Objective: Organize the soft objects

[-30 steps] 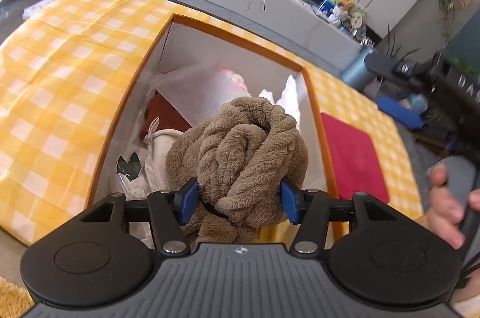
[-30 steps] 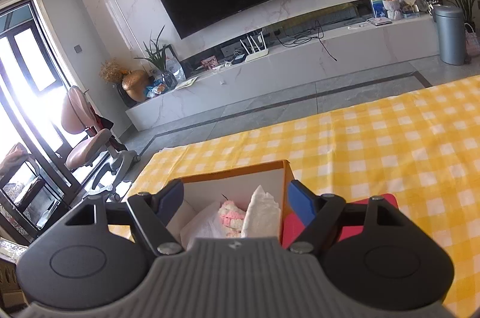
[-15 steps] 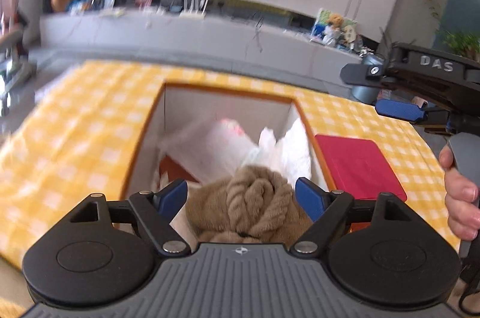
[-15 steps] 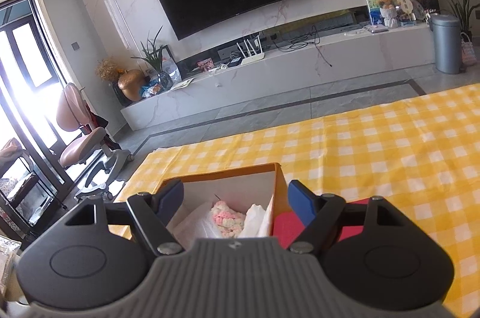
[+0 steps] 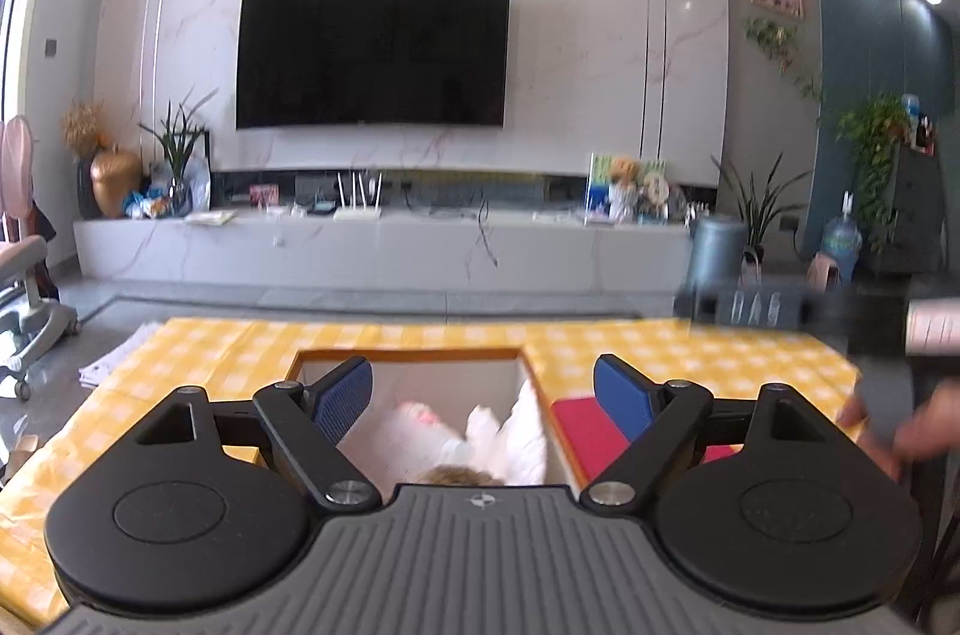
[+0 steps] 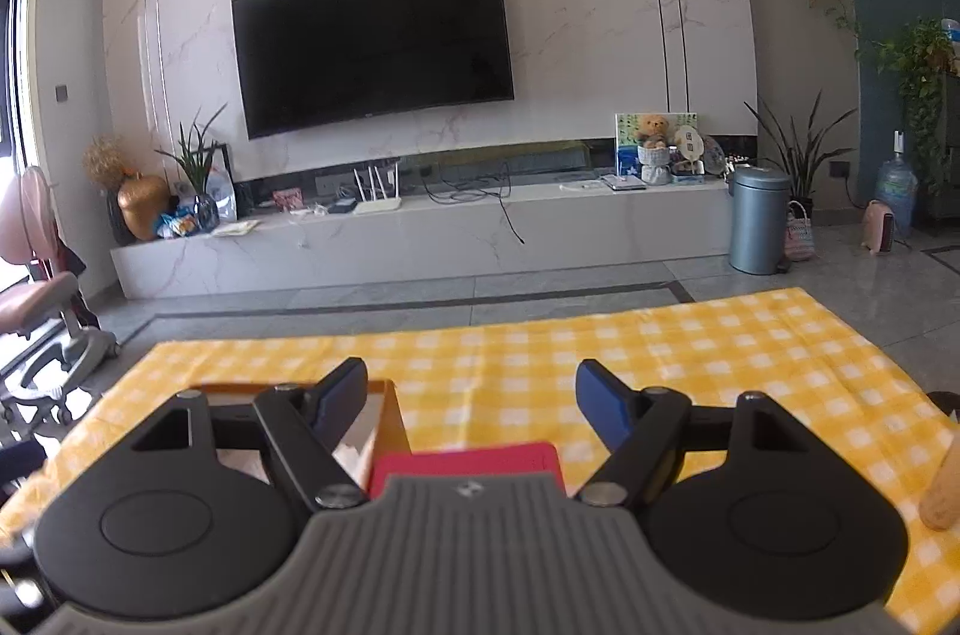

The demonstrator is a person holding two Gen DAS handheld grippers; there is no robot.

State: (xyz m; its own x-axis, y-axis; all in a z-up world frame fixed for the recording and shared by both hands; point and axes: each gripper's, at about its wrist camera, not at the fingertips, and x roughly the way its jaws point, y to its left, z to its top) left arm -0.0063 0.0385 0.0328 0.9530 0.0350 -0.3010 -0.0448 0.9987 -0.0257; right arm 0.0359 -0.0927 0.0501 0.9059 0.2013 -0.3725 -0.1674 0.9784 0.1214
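Towel (image 5: 459,476), brown and bundled, now lies in the box (image 5: 414,354), let go by the left claw (image 5: 483,392), which gapes empty above it. Right claw (image 6: 471,395), also spread and empty, has shifted right of the box (image 6: 390,407), over the red mat (image 6: 468,458).

Your right gripper (image 6: 471,398) is hovering over the yellow checked tabletop (image 6: 690,353) with its jaws spread wide and nothing between them. A red mat (image 6: 465,458) is lying just beside the orange-rimmed box (image 6: 393,416).
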